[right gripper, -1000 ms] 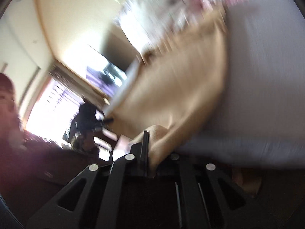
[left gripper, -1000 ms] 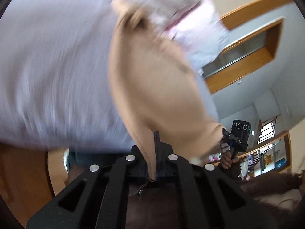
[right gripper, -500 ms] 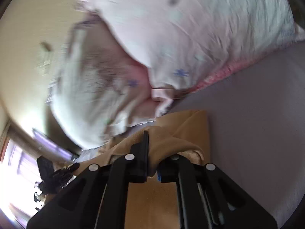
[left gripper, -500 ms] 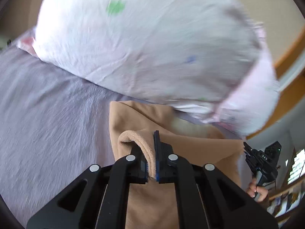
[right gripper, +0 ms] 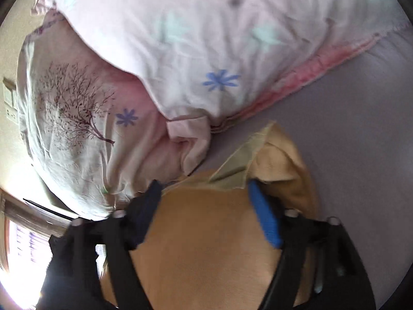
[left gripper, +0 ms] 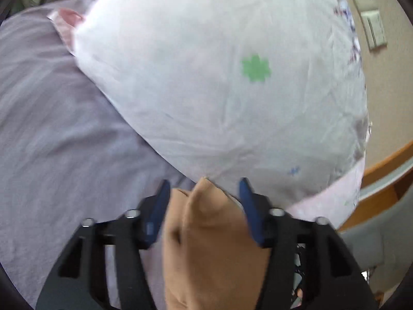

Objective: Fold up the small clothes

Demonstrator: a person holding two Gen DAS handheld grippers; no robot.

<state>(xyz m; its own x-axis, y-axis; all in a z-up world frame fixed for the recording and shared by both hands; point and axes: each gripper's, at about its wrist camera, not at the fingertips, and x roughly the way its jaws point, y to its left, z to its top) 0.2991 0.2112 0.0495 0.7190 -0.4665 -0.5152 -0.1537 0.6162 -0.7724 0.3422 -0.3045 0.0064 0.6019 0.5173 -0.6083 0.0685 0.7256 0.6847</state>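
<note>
A tan garment [left gripper: 209, 248] lies on the lilac bedsheet [left gripper: 59, 155], its far edge against the pillow. My left gripper [left gripper: 204, 188] is open, its jaws apart on either side of the garment's bunched corner. In the right wrist view the same tan garment [right gripper: 206, 245] lies flat, with a folded-over corner and paler lining [right gripper: 281, 160] at its far right. My right gripper [right gripper: 204, 188] is open over it, with blue pads [right gripper: 265, 219] showing.
A big white pillow with a green flower print [left gripper: 219, 77] lies just beyond the garment; it also shows in the right wrist view [right gripper: 206, 46] on a second pillow with a tree print [right gripper: 72, 108]. Wall switches [left gripper: 371, 25] are behind it, and a bright window [right gripper: 23, 245] is at the left.
Both grippers were shut on the tan garment, carrying it down to the bed by the pillows. Now both have opened and let go; the garment lies on the sheet.
</note>
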